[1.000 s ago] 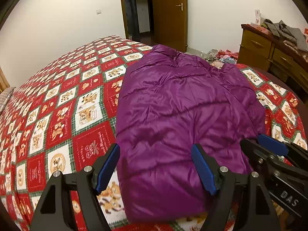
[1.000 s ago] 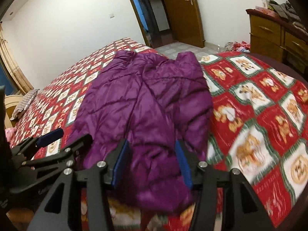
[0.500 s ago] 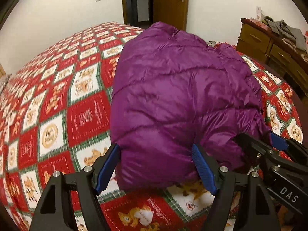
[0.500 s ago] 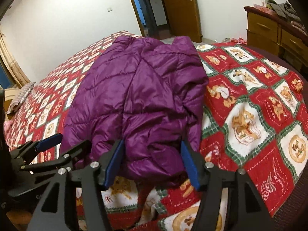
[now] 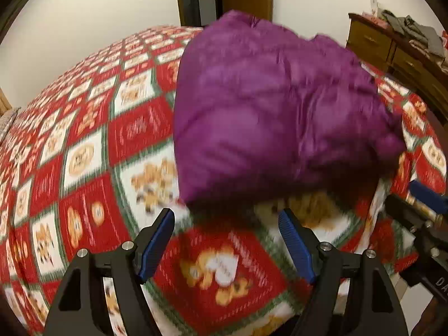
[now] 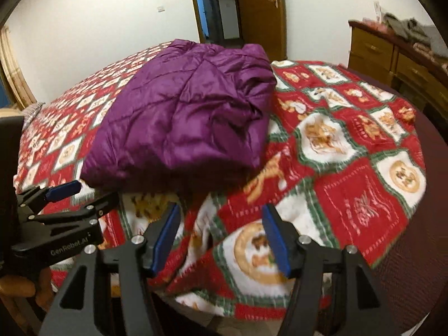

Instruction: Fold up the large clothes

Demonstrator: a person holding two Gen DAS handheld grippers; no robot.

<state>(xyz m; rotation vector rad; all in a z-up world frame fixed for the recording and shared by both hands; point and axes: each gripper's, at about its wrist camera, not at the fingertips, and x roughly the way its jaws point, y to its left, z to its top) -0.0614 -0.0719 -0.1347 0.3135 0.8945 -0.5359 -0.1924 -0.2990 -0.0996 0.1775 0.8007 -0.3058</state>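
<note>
The left gripper (image 5: pixel 226 240) is held wide apart, nothing between its fingers, near the bed (image 5: pixel 84 151) edge. A folded purple jacket (image 6: pixel 184 117) is seen lying on the patterned bedspread beyond. The right gripper (image 6: pixel 221 235) is likewise spread and empty.

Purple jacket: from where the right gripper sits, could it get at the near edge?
Probably yes. The right gripper is open and empty, short of the purple jacket, with only bare blanket between. The left gripper sits off to one side.
</note>
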